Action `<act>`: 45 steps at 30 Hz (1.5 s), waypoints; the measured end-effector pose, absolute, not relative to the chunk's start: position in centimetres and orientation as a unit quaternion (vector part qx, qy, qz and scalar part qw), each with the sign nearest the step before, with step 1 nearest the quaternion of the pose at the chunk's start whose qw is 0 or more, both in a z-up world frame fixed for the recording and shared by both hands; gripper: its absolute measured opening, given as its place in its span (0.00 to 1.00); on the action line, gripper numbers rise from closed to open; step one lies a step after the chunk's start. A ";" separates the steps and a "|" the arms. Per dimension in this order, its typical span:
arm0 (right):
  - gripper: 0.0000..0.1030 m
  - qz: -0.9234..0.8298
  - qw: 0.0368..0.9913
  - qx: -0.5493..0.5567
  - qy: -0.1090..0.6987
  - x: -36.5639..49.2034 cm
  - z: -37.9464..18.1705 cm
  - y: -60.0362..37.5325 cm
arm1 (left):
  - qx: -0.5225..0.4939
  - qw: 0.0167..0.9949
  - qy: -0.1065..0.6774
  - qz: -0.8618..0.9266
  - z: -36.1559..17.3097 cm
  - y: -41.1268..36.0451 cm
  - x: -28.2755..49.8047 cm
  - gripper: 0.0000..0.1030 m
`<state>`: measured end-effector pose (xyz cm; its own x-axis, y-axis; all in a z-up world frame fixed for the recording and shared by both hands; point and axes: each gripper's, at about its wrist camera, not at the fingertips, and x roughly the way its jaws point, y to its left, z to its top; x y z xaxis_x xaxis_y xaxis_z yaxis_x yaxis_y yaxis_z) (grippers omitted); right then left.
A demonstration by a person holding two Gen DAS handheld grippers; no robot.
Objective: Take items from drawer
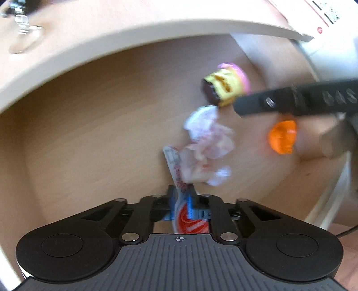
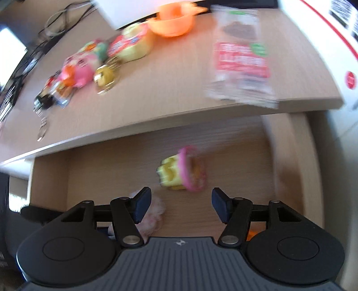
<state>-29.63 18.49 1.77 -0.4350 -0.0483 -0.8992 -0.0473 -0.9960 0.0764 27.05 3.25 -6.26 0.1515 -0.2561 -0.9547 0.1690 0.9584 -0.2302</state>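
The left gripper (image 1: 182, 202) is pinching a flat red, white and blue packet (image 1: 179, 179) between its blue pads, holding it on edge over the open drawer (image 1: 89, 134). Just beyond the packet, a crumpled white and pink wrapper (image 1: 208, 138) is lying on the drawer floor. Farther back, a yellow and pink toy cupcake (image 1: 226, 85) is resting on its side, and a small orange piece (image 1: 282, 137) is sitting to its right. The black finger of the other gripper is reaching in from the right edge of the left wrist view, crossing between the cupcake and the orange piece.

The right gripper (image 2: 181, 204) is hovering over the drawer with its 2 fingers (image 2: 142, 207) spread wide and nothing between them. The toy cupcake (image 2: 182, 171) is lying just ahead of the gap, apart from both pads. The pale wrapper (image 2: 154, 212) is showing behind the left finger.

Above the drawer, the desk top (image 2: 156, 96) is carrying an orange bowl (image 2: 172, 21), a clear snack bag with a red label (image 2: 241, 58) hanging over the front edge, and a blurred cluster of colourful small packets and toys (image 2: 89, 58) to the left. Both views are motion-blurred, so finer details are not readable.
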 end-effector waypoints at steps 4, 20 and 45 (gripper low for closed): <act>0.59 -0.837 0.047 0.544 -0.021 -29.8 1.9 15.6 | -0.011 0.768 0.633 -0.098 -6.7 4.9 26.8 0.10; 0.59 -0.818 0.001 0.575 0.014 -25.5 1.5 16.3 | -0.217 0.697 0.675 -0.108 -7.1 5.8 25.3 0.20; 0.58 -0.826 -0.044 0.562 0.007 -17.5 1.1 17.5 | -0.153 0.690 0.689 -0.164 -8.6 2.7 26.3 0.05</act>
